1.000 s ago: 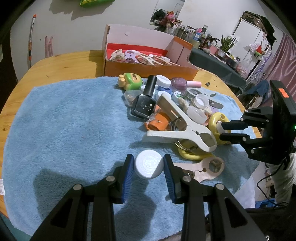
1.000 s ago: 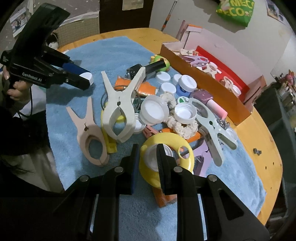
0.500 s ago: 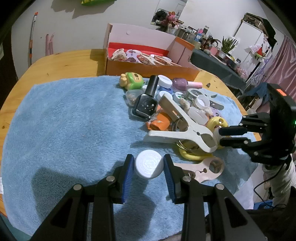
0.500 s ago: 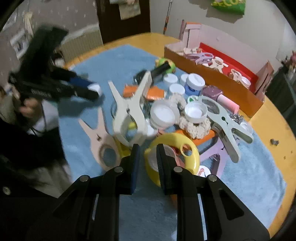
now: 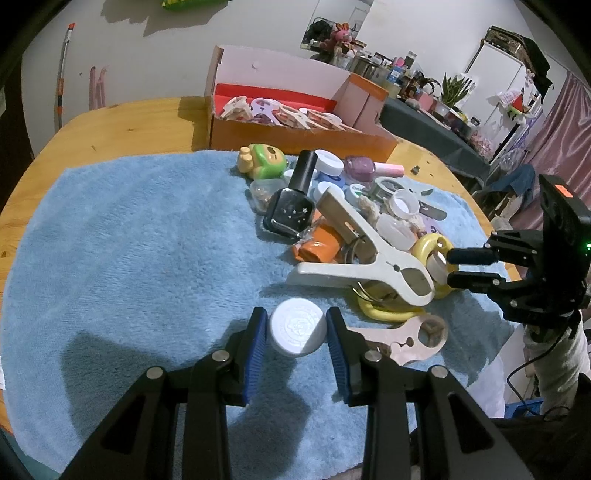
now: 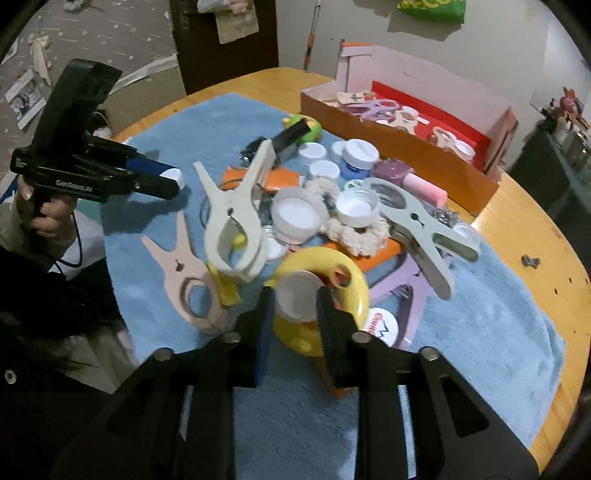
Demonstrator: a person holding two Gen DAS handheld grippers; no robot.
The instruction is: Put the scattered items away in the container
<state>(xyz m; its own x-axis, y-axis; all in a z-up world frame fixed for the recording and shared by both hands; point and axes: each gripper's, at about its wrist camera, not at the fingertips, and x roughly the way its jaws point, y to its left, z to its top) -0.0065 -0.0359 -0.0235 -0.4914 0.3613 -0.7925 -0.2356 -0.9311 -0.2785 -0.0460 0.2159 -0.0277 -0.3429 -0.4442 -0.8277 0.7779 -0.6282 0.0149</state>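
Clutter point(image 5: 354, 221) lies heaped on the blue mat near the orange box point(image 5: 295, 136); the left tool point(image 5: 297, 330) clamps a white cap point(image 5: 298, 326), while the right tool point(image 6: 295, 306), jaws opening around a white lid point(image 6: 299, 295), may drop it.

Blue towel point(image 5: 140, 236) over wood table point(image 5: 122, 125); green bag point(image 6: 432, 9) on wall, white fridge point(image 5: 498, 85), pink curtain point(image 5: 561, 122) behind.

"GenRobot.AI" on left gripper point(image 6: 173, 184)
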